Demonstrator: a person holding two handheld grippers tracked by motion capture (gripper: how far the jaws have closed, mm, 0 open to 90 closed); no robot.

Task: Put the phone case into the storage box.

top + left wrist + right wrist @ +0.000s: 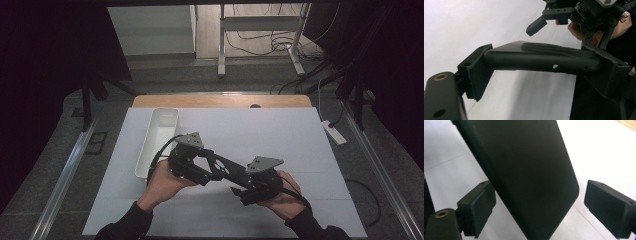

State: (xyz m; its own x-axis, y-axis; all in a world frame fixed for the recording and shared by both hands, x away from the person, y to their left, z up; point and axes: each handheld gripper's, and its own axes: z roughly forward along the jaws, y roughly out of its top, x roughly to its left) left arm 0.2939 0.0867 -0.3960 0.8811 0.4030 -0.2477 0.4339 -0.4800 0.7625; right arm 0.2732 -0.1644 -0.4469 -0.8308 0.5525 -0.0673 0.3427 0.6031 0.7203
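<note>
Flat black part [227, 167]: above the white mat [280, 135], off the surface, slanting from 10 o'clock down to 4 o'clock between both hands
Left gripper [541, 62]: clamped on the part's thick moulded end, pads pressing from both sides
Right gripper [537, 207]: jaws wide around the flat end, left pad near or touching, right pad clear
White bin [159, 140]: at 10 o'clock, looks empty
Done: part lifted
Left: probably second grip, then placing
</note>
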